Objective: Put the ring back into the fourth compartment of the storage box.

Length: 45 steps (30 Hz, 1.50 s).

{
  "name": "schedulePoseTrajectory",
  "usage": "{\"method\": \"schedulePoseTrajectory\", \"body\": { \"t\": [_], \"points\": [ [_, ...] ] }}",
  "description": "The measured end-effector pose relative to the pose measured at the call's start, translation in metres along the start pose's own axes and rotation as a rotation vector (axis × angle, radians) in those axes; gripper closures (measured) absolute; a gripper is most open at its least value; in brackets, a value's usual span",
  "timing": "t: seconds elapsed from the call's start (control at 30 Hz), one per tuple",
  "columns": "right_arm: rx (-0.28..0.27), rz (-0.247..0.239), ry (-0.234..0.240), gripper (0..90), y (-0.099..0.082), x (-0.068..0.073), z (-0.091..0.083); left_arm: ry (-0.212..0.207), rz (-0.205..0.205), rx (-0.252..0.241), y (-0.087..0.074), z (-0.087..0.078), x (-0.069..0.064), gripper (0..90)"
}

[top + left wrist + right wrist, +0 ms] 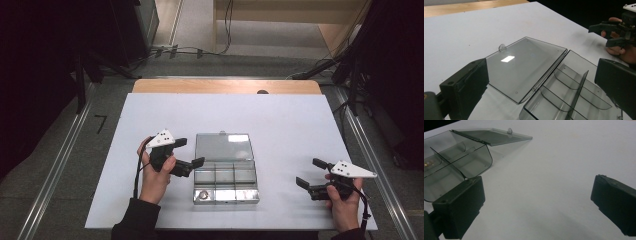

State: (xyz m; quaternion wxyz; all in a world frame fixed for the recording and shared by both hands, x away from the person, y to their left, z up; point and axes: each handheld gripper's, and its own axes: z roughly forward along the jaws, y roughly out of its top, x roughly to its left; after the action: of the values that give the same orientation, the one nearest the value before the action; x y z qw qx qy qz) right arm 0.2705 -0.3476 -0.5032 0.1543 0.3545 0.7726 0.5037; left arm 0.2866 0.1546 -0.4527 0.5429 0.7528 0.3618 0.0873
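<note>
**Clear organizer box lies open between two released grippers**

The left gripper (189, 152) sits at the 9 o'clock side of the clear plastic compartment box (226, 182), held level in the left hand (154, 175), its jaws spread wide toward the box with nothing between them. The right gripper (311, 173) rests well apart at 3 o'clock, gripped from below by the right hand (344, 200), jaws likewise parted and empty, pointing toward the box.

The box stands mid-table, its lid (223, 146) folded flat back toward 12 o'clock. The high view shows a small round object (203, 195) in the near-left compartment. The left gripper view reveals the lid's latch tab (502, 47) and the curved dividers (560, 87); the right gripper view shows the box's rounded corner wall (484, 157).

The white table surface (290, 125) has broad bare room from 12 through 3 o'clock; its near edge runs just below both hands.
</note>
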Motion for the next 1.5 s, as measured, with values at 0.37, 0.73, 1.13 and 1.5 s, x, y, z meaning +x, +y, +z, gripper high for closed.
{"method": "schedulePoseTrajectory", "body": {
  "t": [0.37,0.73,1.13,1.5],
  "points": [
    [0.034,-0.016,0.007,0.0,0.003,0.001,0.001,-0.016,-0.046,0.027,-0.005,0.015,0.016,0.0],
    [0.017,-0.003,0.039,0.0,0.018,0.012,0.008,-0.010,-0.110,0.031,-0.011,0.027,0.027,0.0],
    [0.019,-0.010,0.088,0.0,0.039,0.021,0.027,-0.002,-0.125,0.054,-0.014,0.032,0.030,0.0],
    [0.034,-0.007,0.142,0.0,0.055,0.024,0.050,0.009,-0.149,0.063,-0.017,0.041,0.032,0.0]
  ]
}}
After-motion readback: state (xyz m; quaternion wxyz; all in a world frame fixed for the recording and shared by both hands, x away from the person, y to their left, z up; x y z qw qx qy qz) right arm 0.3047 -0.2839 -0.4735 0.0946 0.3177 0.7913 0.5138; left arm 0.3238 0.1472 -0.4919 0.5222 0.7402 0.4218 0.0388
